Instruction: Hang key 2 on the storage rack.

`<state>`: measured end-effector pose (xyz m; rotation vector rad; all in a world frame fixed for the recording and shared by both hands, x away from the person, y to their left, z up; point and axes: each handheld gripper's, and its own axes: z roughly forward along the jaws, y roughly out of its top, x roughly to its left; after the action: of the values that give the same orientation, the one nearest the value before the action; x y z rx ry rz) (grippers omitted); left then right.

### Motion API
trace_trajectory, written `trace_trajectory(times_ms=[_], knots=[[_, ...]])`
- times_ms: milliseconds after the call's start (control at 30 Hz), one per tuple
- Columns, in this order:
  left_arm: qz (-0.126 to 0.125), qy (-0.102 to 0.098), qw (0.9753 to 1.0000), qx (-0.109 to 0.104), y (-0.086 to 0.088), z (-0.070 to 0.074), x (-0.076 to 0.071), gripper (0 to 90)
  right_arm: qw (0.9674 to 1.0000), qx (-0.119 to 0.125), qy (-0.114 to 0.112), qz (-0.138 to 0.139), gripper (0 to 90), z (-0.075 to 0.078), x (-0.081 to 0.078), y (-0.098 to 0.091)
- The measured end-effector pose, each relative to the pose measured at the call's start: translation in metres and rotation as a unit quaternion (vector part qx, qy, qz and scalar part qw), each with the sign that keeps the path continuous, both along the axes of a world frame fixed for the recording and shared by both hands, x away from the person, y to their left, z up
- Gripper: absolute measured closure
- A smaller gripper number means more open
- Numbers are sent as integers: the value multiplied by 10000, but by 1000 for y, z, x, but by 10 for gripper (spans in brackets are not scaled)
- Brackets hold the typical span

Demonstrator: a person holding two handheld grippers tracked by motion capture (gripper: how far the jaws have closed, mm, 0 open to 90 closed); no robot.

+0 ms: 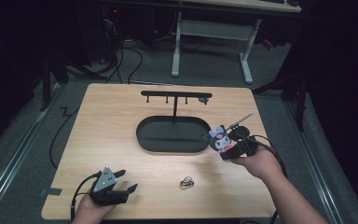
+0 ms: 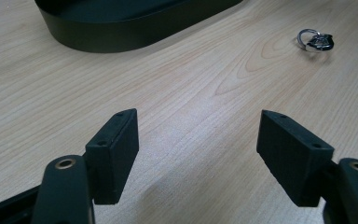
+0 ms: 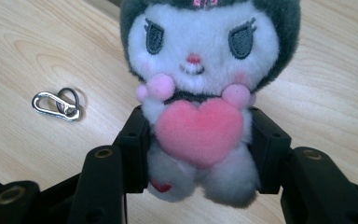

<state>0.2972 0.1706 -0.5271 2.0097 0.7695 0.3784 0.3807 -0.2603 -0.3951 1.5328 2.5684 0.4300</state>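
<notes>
1. Left gripper point(image 1: 122, 182): jaws apart, nothing between them, low over the table point(image 1: 112, 135) at its near left edge.
2. Carabiner clip point(image 1: 186, 183): lying loose on table, mid-front.
3. Right gripper point(image 1: 224, 148): clamped on plush toy point(image 1: 219, 138), held beside the black stand point(image 1: 173, 133), right end.

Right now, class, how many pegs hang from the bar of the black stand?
3: under the bar of the black stand, one left of the post, one just right of it, one near the right end. They are small; another could be hidden.
</notes>
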Motion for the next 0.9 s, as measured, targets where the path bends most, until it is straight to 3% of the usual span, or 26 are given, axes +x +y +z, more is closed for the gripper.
trace_trajectory(times_ms=[467,633,900], knots=[[-43,-46,9999,108,2,0,-4,302,9999,55,-83,79,504,32,10,7],[38,-41,10000,38,5,1,-4,302,9999,-18,-129,79,504,43,17,11],[1,-27,10000,70,4,0,-6,303,9998,58,-185,106,509,53,28,17]])
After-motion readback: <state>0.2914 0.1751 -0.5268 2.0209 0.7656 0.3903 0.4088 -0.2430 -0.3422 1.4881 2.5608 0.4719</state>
